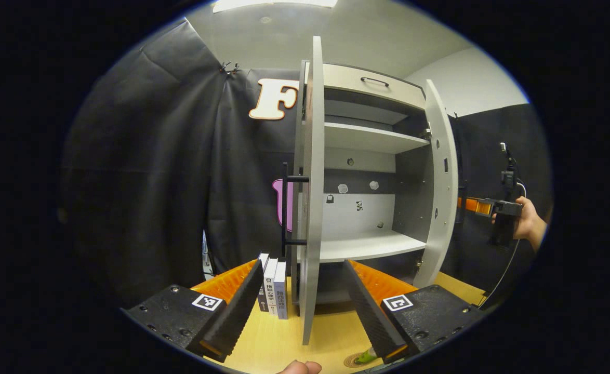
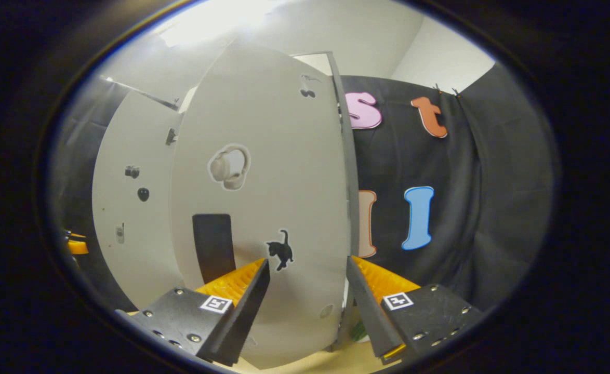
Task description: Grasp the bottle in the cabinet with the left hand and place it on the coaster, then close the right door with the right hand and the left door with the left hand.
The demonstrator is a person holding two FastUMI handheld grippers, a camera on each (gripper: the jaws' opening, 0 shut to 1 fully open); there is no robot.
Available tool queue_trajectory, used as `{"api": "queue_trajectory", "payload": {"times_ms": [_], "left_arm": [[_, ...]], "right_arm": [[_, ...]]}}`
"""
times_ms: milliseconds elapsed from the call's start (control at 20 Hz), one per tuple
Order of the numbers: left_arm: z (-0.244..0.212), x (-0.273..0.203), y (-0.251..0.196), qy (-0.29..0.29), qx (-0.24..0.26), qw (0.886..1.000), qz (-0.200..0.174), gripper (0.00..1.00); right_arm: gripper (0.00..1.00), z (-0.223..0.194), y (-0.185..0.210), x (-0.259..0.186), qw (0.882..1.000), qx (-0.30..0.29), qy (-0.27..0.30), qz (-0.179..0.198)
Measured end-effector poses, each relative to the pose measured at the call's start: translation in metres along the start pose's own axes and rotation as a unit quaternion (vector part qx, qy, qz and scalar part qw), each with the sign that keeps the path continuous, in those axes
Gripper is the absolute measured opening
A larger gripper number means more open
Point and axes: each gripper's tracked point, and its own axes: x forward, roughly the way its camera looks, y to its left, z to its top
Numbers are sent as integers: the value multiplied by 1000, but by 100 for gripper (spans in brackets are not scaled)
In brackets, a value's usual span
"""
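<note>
**At the cabinet's right door: push flat, do not pinch**

Behind the pale grey right door, close to its outer face, the right gripper stood with its fingers spread wide and nothing between them. In the left gripper view the same tool showed far right beyond that door, held in a person's hand.

The shelves of the grey cabinet with white shelves lay bare. A small green thing sat at the round coaster on the near tabletop, probably the bottle, though too little of it showed to be sure. So the placing looked finished and the right door was the step in hand.

To do it well, one finger or the tool's front should have met the door face near its free edge, on the black handle side, where leverage was best. A steady push would follow the hinge's arc until the door seated. Whether contact was made could not be told.

The left gripper was also wide open and empty, aimed at the grey left door, seen edge-on with its black bar handle. It was best kept near, outside the right door's sweep. Upright books stood left of that door.
</note>
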Motion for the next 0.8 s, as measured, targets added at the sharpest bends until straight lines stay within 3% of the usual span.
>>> {"api": "queue_trajectory", "payload": {"times_ms": [250,300,400,550,650,700,800], "left_arm": [[-6,7,8,8,-3,1000,-9,96],[-6,8,15,9,-1,1000,-5,93],[-7,12,32,8,-2,1000,7,96],[-9,20,56,12,-14,1000,22,96],[-8,29,75,13,-16,999,34,93],[-5,33,83,11,-15,999,38,93],[1,44,95,5,-16,999,40,94]], "right_arm": [[93,-10,23,7,1000,-19,7,13],[93,-10,29,9,1000,-14,4,21],[93,-10,34,9,1000,-11,1,29],[89,-13,27,12,1000,-11,4,12],[90,-15,26,14,1000,-7,6,5],[95,-15,24,15,1000,-5,4,1],[93,-15,23,14,1000,2,1,-7]]}}
